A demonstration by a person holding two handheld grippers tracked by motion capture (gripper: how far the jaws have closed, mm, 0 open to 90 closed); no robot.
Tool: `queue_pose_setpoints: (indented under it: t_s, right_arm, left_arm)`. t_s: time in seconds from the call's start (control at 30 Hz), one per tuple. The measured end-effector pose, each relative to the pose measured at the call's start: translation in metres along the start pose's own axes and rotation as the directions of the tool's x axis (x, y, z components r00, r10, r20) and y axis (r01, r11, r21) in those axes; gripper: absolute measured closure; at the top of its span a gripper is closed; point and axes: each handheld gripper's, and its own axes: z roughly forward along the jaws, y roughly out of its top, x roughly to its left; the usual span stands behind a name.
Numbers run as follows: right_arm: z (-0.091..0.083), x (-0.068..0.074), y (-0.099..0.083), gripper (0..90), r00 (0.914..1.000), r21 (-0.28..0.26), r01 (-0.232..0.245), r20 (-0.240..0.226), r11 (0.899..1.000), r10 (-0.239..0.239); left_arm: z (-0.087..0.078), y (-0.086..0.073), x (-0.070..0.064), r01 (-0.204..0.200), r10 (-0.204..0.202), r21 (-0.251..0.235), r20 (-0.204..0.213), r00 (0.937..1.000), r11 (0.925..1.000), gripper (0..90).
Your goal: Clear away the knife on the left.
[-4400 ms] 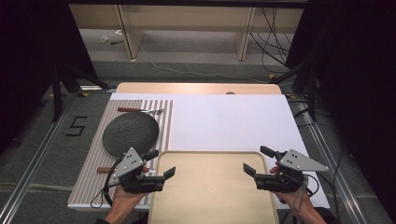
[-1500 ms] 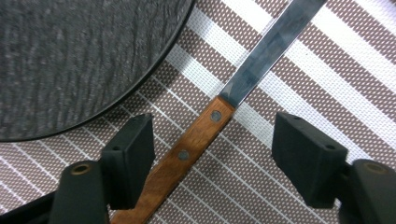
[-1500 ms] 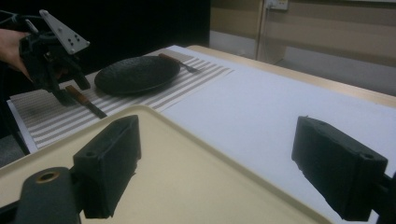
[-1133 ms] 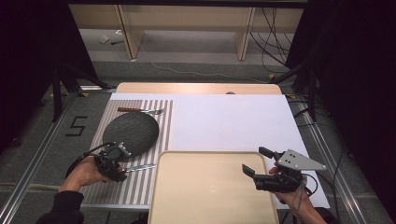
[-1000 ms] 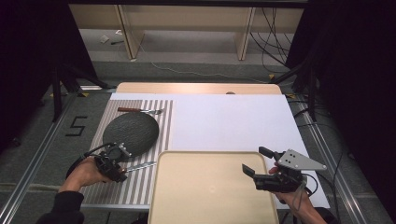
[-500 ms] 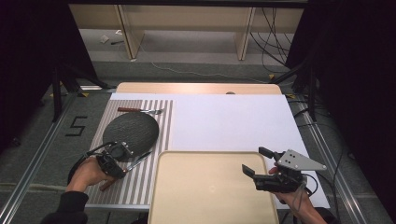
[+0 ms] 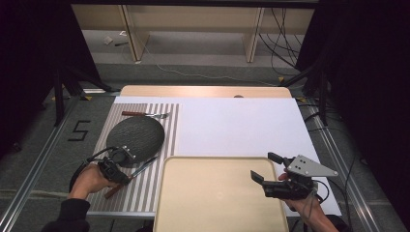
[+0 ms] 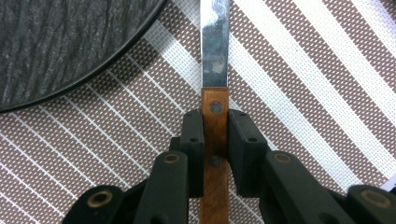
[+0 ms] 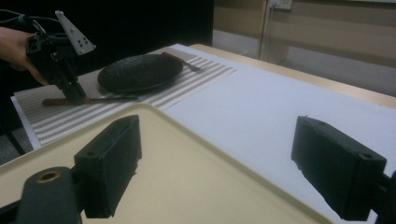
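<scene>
A: Tray [image 7: 217,203] sits at the near edge, bare, with white sheet [image 7: 241,125] open beyond. Likely the drop zone.

B: Striped mat [image 7: 145,188] holds the dark plate [image 7: 135,135]; fork [image 7: 145,114] lies past it.

A: Knife [image 8: 215,88] lies flat on the mat just beside the plate rim, blade pointing away. Left gripper [image 8: 215,140] has both jaws clamped on its wooden handle.

B: Right gripper [image 9: 224,154] hovers over the tray, jaws spread wide, holding nothing. Room to swing tray-ward; mind the raised rim.
</scene>
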Motion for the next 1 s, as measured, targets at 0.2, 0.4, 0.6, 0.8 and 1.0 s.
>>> queue_pose_setpoints:
  t_s: [0.2,0.4,0.6,0.8,1.0]
  right_arm:
    - [0.0,0.0,0.0,17.0,1.0,0.0,-0.001,0.0,1.0,0.001]
    - [0.0,0.0,0.0,17.0,1.0,0.0,-0.001,0.0,1.0,0.001]
    - [0.0,0.0,0.0,17.0,1.0,0.002,-0.002,0.001,1.0,0.002]
    - [0.0,0.0,0.0,17.0,1.0,0.004,0.0,0.001,1.0,0.0]
    - [0.0,0.0,0.0,16.9,1.0,0.003,-0.001,0.002,1.0,0.001]
  left_arm:
    - [-0.003,0.002,-0.004,0.011,-0.01,-0.028,0.048,0.9988,0.9995,77.0]
    - [-0.007,0.004,-0.008,0.015,-0.011,-0.052,0.071,0.9974,0.9985,76.9]
    - [-0.013,0.007,-0.013,0.036,-0.024,-0.112,0.107,0.994,0.993,76.9]
    - [-0.02,0.014,-0.027,0.02,-0.001,-0.158,0.123,0.9924,0.9873,76.9]
    - [-0.026,0.023,-0.044,-0.014,0.038,-0.179,0.132,0.9905,0.9838,76.9]
